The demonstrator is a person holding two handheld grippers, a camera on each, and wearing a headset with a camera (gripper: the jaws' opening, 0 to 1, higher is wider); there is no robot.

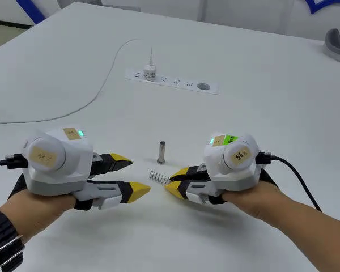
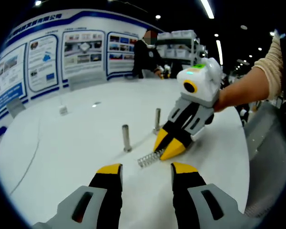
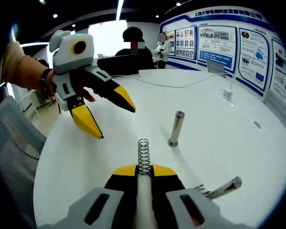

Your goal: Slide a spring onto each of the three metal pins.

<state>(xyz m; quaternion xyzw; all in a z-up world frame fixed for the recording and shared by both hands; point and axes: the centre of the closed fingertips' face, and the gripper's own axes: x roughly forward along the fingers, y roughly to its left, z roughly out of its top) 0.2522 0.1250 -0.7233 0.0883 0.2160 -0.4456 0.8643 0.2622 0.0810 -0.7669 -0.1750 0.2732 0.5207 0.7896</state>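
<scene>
Holding spring (image 1: 157,177) by one end in right tongs (image 1: 173,182), pinched closed, free coils poking left just below centre of head view. With left tongs (image 1: 139,175) spread wide, nothing between, lower left. Facing upright pin (image 1: 162,152) mid-frame on desk (image 1: 243,113), bare. Could miss pin top if approached off-axis — floppy free end, gripped by end coils only; could also buckle, ping loose, or tip pin w/ a nudge. Can read approx. "54" on right tongs' round sticker (image 1: 240,154); can't read left sticker (image 1: 43,156) or wall posters (image 2: 81,45) — too blurry.
</scene>
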